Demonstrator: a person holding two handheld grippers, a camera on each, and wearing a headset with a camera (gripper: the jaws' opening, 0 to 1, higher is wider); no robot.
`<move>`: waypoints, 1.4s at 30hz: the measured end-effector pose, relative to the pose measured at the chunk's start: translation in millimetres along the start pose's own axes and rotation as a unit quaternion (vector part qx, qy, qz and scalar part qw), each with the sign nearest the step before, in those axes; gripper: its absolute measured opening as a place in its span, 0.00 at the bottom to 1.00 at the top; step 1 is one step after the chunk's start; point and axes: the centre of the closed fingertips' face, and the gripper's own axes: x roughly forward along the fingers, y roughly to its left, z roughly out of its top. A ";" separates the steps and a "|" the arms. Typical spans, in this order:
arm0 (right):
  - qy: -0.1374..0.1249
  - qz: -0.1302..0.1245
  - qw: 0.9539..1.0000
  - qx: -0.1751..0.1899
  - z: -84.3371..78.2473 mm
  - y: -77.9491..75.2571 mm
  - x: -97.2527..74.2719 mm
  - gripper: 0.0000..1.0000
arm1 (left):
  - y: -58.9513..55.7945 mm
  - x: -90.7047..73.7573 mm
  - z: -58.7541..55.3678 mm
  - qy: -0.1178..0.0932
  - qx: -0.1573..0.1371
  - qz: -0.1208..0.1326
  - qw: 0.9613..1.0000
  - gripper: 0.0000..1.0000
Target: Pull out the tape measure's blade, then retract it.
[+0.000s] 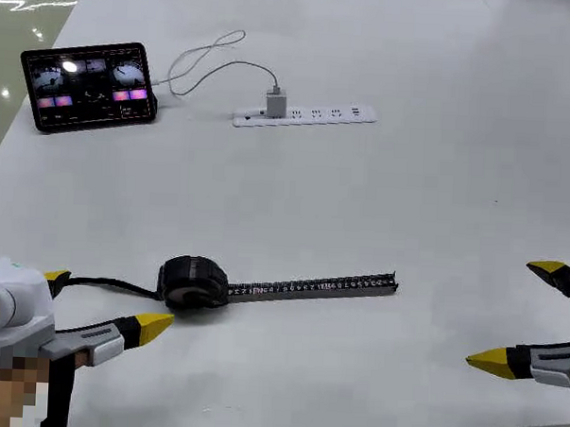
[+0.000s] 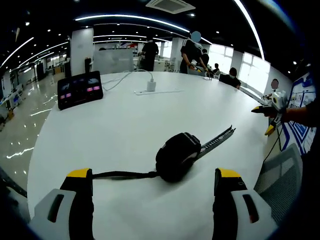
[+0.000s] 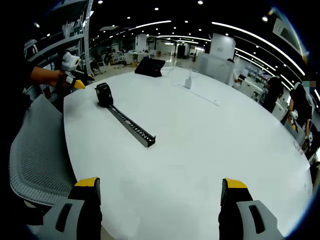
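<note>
A black tape measure (image 1: 193, 282) lies on the white table (image 1: 361, 198), its blade (image 1: 310, 286) pulled out to the right and lying flat. A black strap (image 1: 112, 283) trails from the case to the left. My left gripper (image 1: 106, 303) stands open just left of the case, its yellow-tipped fingers either side of the strap. In the left gripper view the case (image 2: 177, 155) sits a short way ahead of the open gripper (image 2: 154, 174). My right gripper (image 1: 531, 315) is open at the right edge, well clear of the blade's end (image 3: 149, 142).
A tablet (image 1: 89, 84) with a lit screen stands at the back left. A white power strip (image 1: 305, 114) with a charger and cable lies at the back centre. Several people stand in the office beyond the table. A mesh chair (image 3: 37, 160) is near the table's edge.
</note>
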 end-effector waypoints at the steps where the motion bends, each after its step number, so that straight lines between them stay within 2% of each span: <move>1: 0.002 0.003 1.000 -0.004 0.9 -1.8 0.6 0.99 | -1.3 1.1 1.9 -0.003 0.000 0.002 1.000 0.99; 6: 0.005 0.010 1.000 -0.019 12.4 -7.5 1.7 0.99 | -4.0 5.0 7.4 -0.015 0.008 0.016 1.000 0.99; 9: 0.006 0.016 1.000 -0.024 19.2 -10.2 3.4 0.99 | -3.7 8.4 6.8 -0.010 0.018 0.027 0.999 0.99; 15: 0.021 0.046 0.998 -0.044 24.4 -5.5 11.1 0.99 | -11.2 16.8 4.4 -0.002 0.006 0.029 1.000 0.99; 19: 0.037 0.066 0.995 -0.060 25.5 -1.3 16.6 0.99 | -15.9 20.8 7.4 -0.007 0.001 0.037 0.999 0.99; 23: 0.039 0.077 0.993 -0.076 32.2 -0.5 21.6 0.99 | -23.6 27.2 7.3 -0.002 0.004 0.033 0.999 0.99; 25: 0.043 0.082 0.992 -0.084 34.4 -0.1 24.4 0.99 | -22.8 29.9 5.9 0.002 0.012 0.040 0.999 0.99; 29: 0.052 0.093 0.989 -0.098 38.8 -0.2 31.0 0.99 | -21.0 38.0 4.9 0.004 0.005 0.043 0.999 0.99; 31: 0.051 0.096 0.988 -0.108 42.1 -0.9 33.6 0.99 | -17.2 38.6 7.1 0.002 0.016 0.063 0.998 0.99; 33: 0.051 0.100 0.987 -0.118 45.1 -1.1 36.1 0.99 | -15.7 41.1 8.9 -0.002 0.008 0.070 0.998 0.99; 36: 0.049 0.107 0.984 -0.132 48.7 -0.5 40.5 0.99 | -16.8 45.4 10.9 -0.008 -0.004 0.077 0.997 0.99; 38: 0.054 0.116 0.982 -0.136 49.1 -0.8 44.6 0.99 | -19.2 49.0 12.3 -0.008 0.005 0.086 0.996 0.99; 42: 0.058 0.126 0.979 -0.148 51.0 -2.0 52.2 0.99 | -26.4 54.9 18.5 -0.016 0.008 0.081 0.997 0.99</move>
